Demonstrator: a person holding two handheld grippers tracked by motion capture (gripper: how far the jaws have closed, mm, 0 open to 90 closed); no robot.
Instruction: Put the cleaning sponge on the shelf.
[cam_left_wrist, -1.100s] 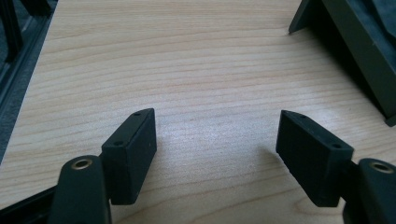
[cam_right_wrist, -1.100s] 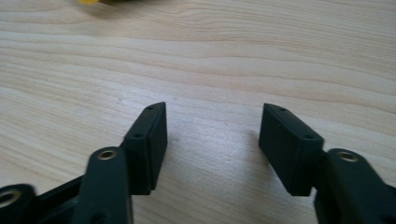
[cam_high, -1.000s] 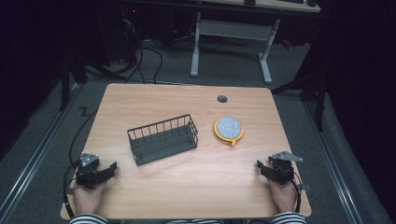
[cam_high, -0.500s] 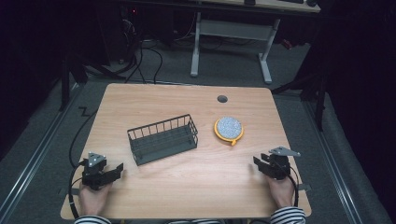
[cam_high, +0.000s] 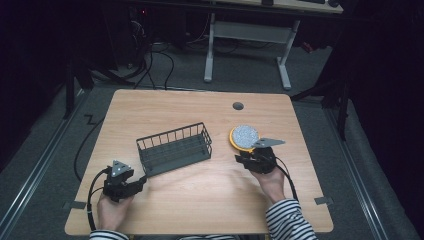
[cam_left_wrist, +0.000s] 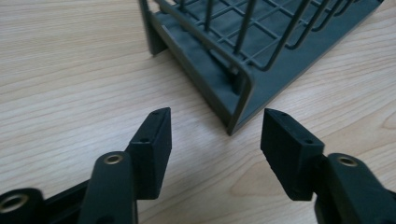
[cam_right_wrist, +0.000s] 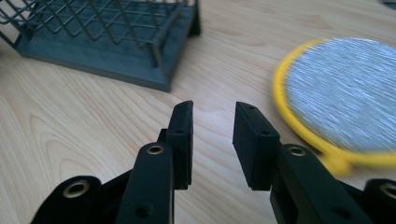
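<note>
Table: you work at a light wood table (cam_high: 200, 200); dark grey floor surrounds it, and a white desk frame (cam_high: 247, 45) stands in the dim room beyond.
Left gripper: your left gripper (cam_high: 141, 181) sits near the table's front left, pointed at the near corner of the wire basket (cam_high: 175, 148). Its jaws have just been closing but are still spread, with bare wood between them; they touch nothing.
Right gripper: your right gripper (cam_high: 245, 159) is just in front of the yellow-rimmed disc (cam_high: 244, 136). Its jaws have just been closing and stand a narrow gap apart, empty, pinching nothing.
Basket: dark grey, upright, mid-table, left of the disc and apart from it.
Disc: flat on the wood, speckled grey top, right of centre.
Far edge: a small round hole (cam_high: 238, 106) sits in the tabletop.
Hard to see: the right gripper view blurs the disc (cam_right_wrist: 345, 93) and cuts it off at the right; the left gripper view crops the basket (cam_left_wrist: 261, 51) at the top.
</note>
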